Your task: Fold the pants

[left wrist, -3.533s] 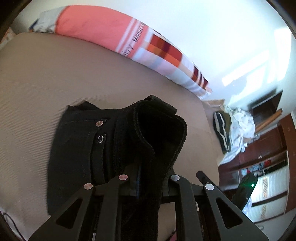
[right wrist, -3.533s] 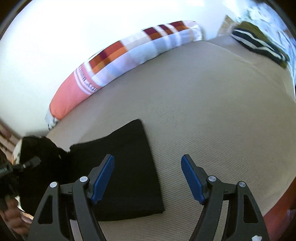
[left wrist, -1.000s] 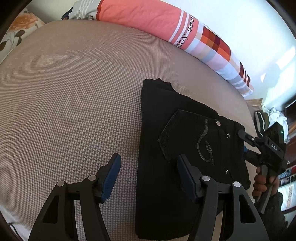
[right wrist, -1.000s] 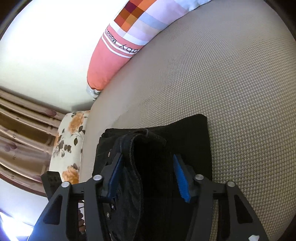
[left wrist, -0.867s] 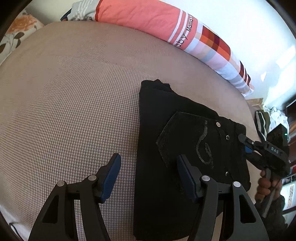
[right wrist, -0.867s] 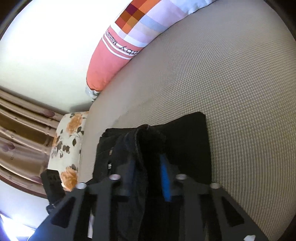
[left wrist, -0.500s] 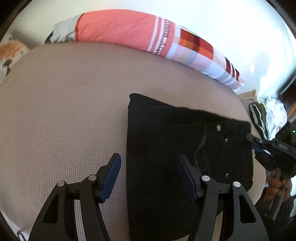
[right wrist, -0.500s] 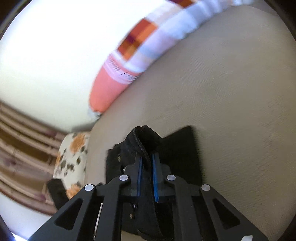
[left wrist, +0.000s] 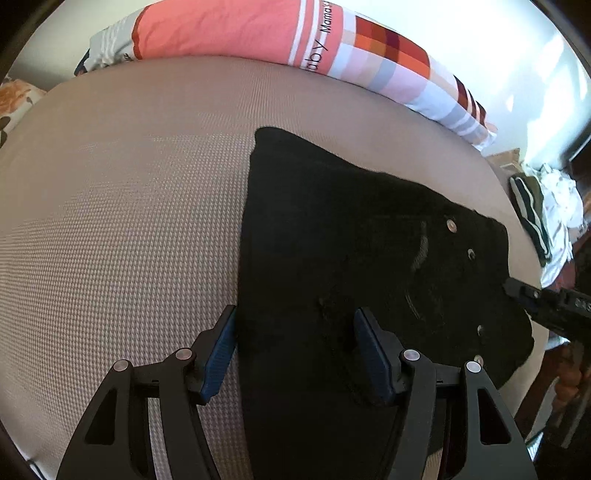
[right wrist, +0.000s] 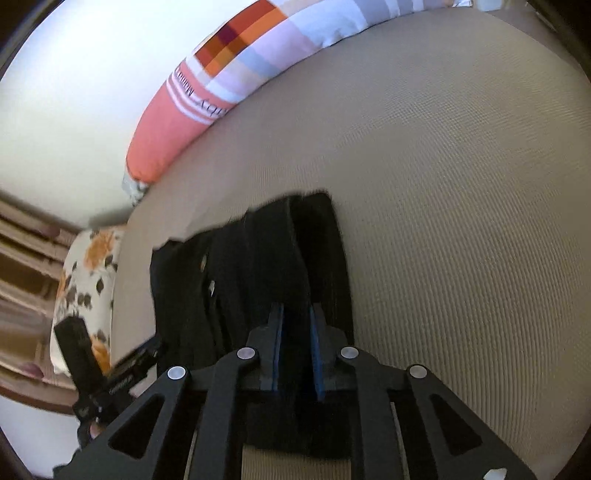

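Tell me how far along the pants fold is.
Done: the black pants lie on the bed already folded into a short stack, back pocket up. In hand: the right gripper has an edge of the cloth between its pads, which are just easing apart; the left gripper is open over the near edge. Left: probably one more fold across, then let go.

A beige woven bed (left wrist: 129, 192) fills the room; behind it a striped bolster pillow (left wrist: 258, 33) lies against a sunlit white wall (right wrist: 74, 92).
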Demonstrator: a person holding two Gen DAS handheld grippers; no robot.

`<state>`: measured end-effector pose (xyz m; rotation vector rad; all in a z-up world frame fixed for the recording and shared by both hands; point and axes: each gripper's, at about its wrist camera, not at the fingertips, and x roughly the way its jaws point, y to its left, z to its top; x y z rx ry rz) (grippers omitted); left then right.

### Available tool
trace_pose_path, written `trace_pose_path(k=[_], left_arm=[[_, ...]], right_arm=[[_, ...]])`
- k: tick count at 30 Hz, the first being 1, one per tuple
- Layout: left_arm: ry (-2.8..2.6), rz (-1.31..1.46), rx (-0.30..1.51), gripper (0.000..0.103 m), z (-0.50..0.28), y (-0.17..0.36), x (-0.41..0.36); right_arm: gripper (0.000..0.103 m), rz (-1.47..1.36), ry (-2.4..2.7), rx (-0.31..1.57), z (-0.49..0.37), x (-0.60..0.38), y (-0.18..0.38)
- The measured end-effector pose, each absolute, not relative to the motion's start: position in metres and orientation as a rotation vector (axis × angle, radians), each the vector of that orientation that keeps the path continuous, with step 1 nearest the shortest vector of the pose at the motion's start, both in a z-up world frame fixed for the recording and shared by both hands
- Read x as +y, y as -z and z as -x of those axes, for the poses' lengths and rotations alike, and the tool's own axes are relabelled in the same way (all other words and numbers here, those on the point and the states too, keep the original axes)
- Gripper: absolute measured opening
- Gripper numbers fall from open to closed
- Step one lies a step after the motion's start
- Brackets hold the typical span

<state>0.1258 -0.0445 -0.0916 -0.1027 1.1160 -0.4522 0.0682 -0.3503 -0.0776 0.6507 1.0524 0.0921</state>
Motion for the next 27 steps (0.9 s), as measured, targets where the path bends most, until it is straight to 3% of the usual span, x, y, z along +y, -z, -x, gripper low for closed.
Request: trace_pose_path(k=[5,11,27], left_arm=[[0.459,0.071,1.107,0.067,-0.111,0.092,-0.046],[0.46,0.073,1.112,0.067,-0.098,0.091,-0.043],[0.435,0.001,1.112,0.068,-0.087,0.096,-0.05]], right_arm=[[0.015,-0.658,-0.131,1.084,-0.042,-0.344,0.072],[0.006,-0.547,-0.094,1.065,-0.023,-0.327,0.062],[0.006,-0.551,-0.03,1.077,-0.017,-0.332,0.081]])
